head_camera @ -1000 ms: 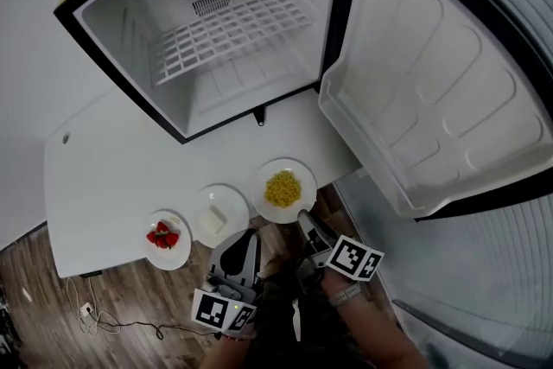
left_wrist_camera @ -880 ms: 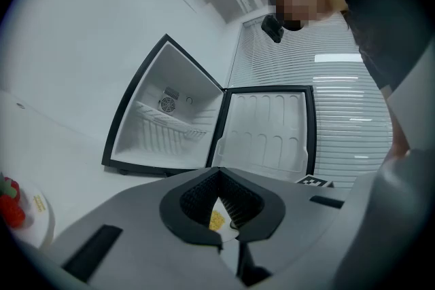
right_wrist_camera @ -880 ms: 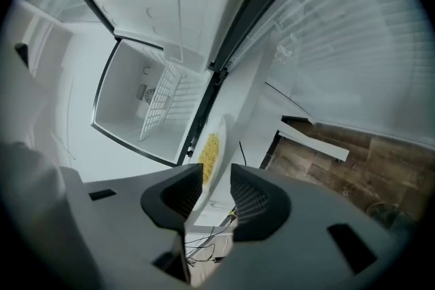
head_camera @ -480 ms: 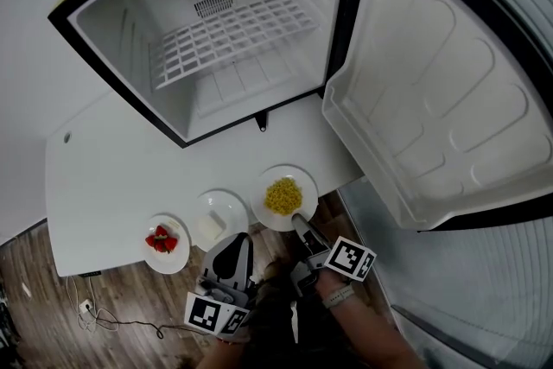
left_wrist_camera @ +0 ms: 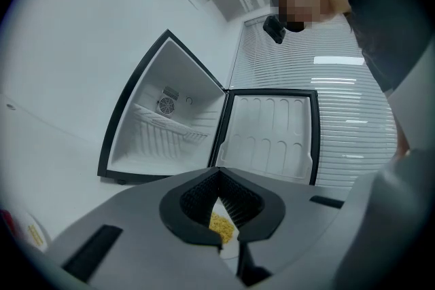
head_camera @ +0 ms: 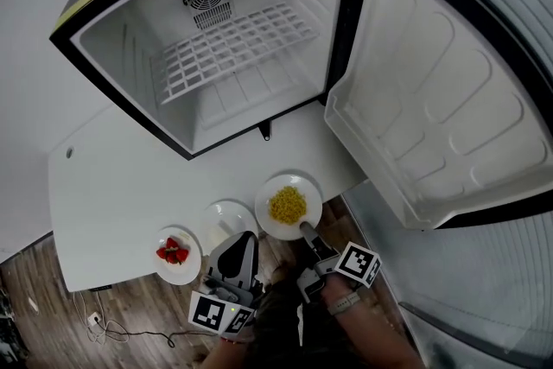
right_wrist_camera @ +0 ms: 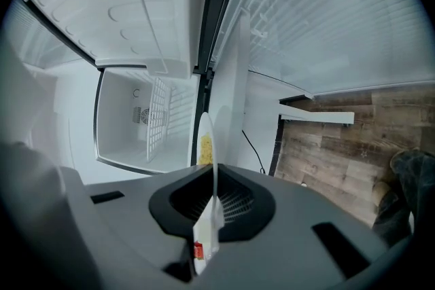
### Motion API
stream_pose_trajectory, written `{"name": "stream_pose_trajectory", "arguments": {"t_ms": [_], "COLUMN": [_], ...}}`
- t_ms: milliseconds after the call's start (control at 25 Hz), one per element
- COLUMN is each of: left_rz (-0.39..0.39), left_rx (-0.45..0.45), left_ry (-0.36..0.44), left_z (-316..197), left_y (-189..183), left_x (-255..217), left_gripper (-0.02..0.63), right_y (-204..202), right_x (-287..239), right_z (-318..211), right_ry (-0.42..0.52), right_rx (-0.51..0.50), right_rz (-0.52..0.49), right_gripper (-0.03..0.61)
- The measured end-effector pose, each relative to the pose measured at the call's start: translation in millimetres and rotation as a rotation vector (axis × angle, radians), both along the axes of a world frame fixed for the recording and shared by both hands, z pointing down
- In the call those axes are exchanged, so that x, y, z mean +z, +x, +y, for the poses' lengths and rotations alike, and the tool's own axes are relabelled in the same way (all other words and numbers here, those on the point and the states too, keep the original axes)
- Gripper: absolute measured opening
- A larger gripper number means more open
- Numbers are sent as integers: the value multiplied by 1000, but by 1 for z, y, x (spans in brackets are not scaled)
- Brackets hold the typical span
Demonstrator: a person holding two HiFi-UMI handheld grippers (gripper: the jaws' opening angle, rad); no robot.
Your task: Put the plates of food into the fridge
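Three white plates stand along the near edge of the white table. They hold strawberries, a pale white food and yellow corn. My right gripper reaches the corn plate from the near side. Its jaws are closing on the near rim, which shows edge-on between the pads in the right gripper view. My left gripper hovers just short of the white-food plate, its jaws shut with nothing between them. The corn shows below its tips.
The small fridge stands open at the back of the table, with a wire shelf inside. Its door swings out to the right past the table's edge. Wood floor lies below, with a cable on it.
My right gripper has slid forward onto the corn plate's near rim and its jaws have come together on it. The left gripper has hardly moved.
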State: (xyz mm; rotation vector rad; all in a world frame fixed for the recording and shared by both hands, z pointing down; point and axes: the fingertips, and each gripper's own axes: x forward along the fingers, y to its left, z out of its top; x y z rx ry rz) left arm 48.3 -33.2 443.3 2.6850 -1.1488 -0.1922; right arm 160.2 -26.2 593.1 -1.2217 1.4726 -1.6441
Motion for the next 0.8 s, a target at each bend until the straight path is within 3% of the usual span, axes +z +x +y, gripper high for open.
{"name": "stream_pose_trajectory", "arguments": {"t_ms": [320, 800], "left_rz": [15, 32], "left_rx": [60, 58], "left_ry": [17, 62], "left_z": [-31, -94], "left_y": [-10, -14], "left_x": [-29, -63], "left_gripper": [6, 6], "right_y": [1, -9], "right_x": [-34, -84], "right_z": [-13, -83], "right_ry": [-29, 15], "right_rx": [121, 185], "right_rz": [-2, 19], "right_gripper": [14, 14]}}
